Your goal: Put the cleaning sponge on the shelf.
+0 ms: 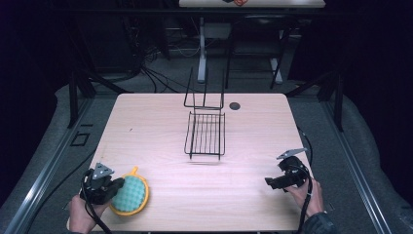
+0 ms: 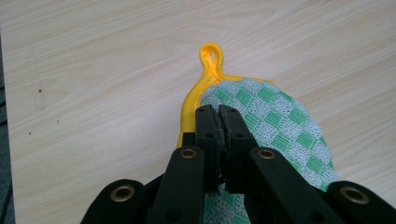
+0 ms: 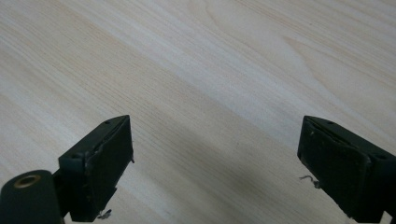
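Gripping one potholder, one wire rack

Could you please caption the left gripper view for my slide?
Left claw shut on a green-checked potholder with a yellow loop, on the table.

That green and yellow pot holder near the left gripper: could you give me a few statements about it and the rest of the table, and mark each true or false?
1. The left gripper is shut on the pot holder. True.
2. The right gripper holds the pot holder too. False: its jaws stand wide apart over bare table.
3. The pot holder lies inside the wire rack. False: it lies near the table's front left corner, apart from the rack.
4. The pot holder has a yellow loop. True.
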